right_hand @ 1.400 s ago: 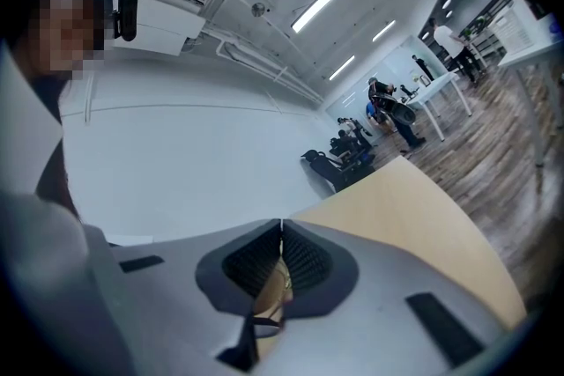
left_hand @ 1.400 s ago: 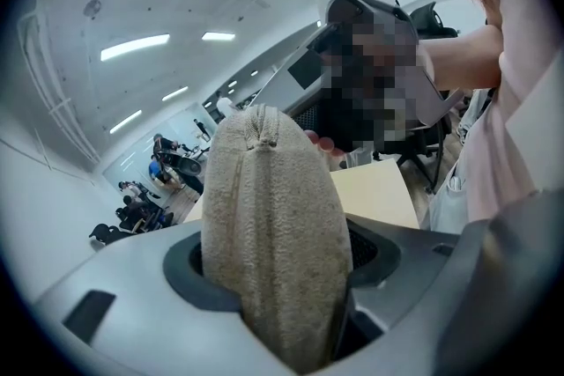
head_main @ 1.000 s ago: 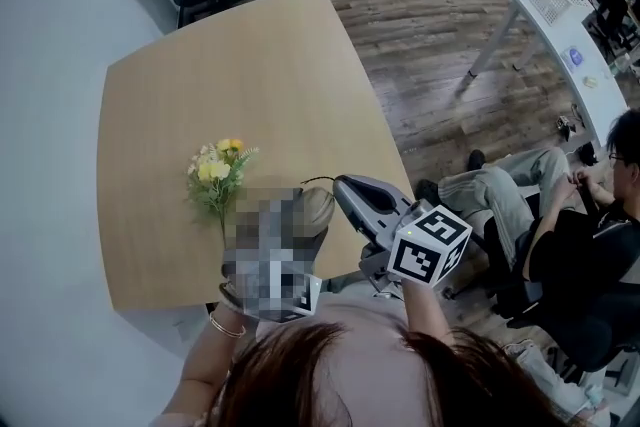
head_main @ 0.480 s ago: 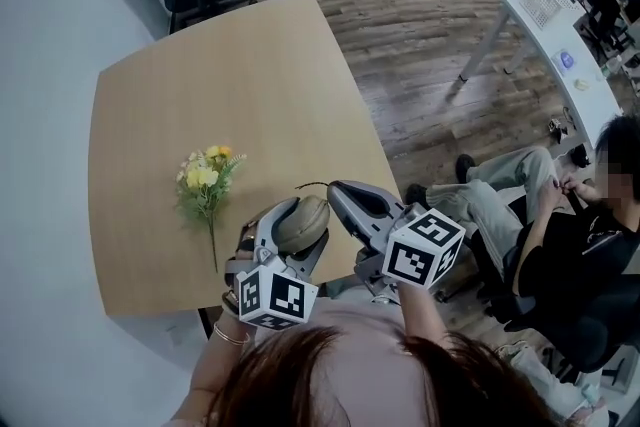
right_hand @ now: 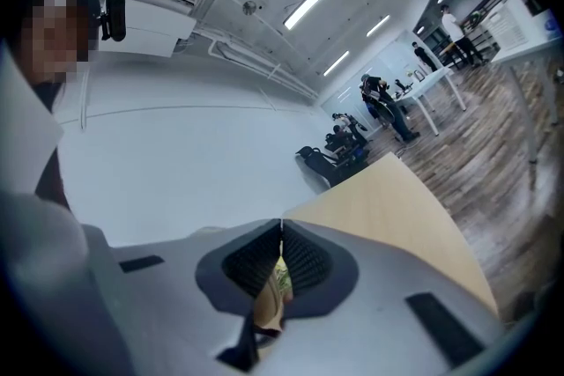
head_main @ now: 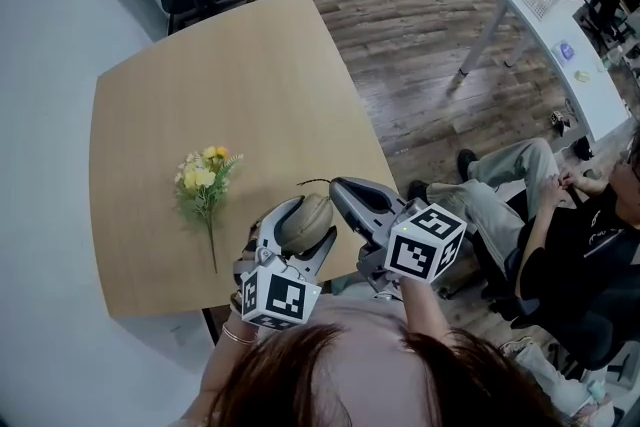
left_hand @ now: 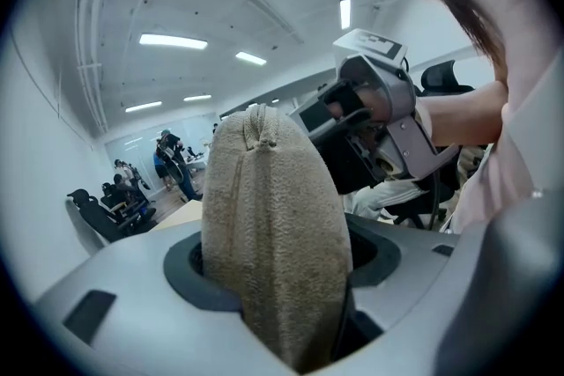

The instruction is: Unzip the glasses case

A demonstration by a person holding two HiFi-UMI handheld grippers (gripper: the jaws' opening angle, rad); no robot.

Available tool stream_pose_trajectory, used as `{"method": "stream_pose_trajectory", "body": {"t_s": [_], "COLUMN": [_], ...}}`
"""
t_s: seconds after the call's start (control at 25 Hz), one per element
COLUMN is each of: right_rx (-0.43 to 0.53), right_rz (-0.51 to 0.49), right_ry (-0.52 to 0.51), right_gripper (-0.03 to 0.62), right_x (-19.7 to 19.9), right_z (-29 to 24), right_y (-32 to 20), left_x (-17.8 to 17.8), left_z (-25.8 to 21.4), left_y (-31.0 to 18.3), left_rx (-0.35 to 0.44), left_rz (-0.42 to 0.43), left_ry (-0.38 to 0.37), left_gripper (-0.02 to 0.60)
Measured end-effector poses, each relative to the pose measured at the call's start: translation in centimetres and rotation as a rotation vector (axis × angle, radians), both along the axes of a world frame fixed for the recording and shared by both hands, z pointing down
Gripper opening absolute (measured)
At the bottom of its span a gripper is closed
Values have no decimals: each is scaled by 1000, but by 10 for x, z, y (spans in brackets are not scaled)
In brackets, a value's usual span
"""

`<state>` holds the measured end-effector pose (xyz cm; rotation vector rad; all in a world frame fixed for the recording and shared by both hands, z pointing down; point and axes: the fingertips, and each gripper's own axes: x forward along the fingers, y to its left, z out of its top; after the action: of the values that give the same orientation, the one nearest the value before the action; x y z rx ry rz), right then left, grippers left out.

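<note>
We see little change over the last second. The left gripper (head_main: 297, 233) still clamps the tan, felt-covered oval glasses case (head_main: 308, 215) across its middle, held up over the near edge of the pale wooden table (head_main: 200, 65), close to the sprig of yellow artificial flowers (head_main: 205, 175) on the side nearer the person. The right gripper (right_hand: 280, 232) has stayed at the case's end farthest from the flowers, its ribbed pads pressed together. A thin dark cord (head_main: 312, 183) runs from the top of the case toward those tips, but we cannot tell whether it is pinched there. In the left gripper view the zip seam along the case's ridge looks closed. We judge that the unzipping has not visibly started, and that the right gripper is only set at the pull. The next move would be a steady draw along the seam while the left holds firm.
</note>
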<state>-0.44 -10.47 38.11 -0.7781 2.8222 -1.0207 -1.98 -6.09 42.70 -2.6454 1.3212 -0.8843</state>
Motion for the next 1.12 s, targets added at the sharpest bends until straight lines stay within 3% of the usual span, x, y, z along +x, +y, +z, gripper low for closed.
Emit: {"method": "stream_pose_trajectory", "body": {"t_s": [0.48, 1.12], "right_rx": [-21, -30], "right_rz": [-23, -33], "right_ry": [-32, -67], "right_gripper": [18, 18], "right_x": [-1, -14], "right_z": [-1, -1], "right_y": [-6, -4], "left_x": [5, -9], "left_z": [-18, -24], "left_y": [-8, -7], "left_rx": [34, 11], "left_rz": [-5, -15], "left_ry": [125, 305], "left_gripper": [299, 299]}}
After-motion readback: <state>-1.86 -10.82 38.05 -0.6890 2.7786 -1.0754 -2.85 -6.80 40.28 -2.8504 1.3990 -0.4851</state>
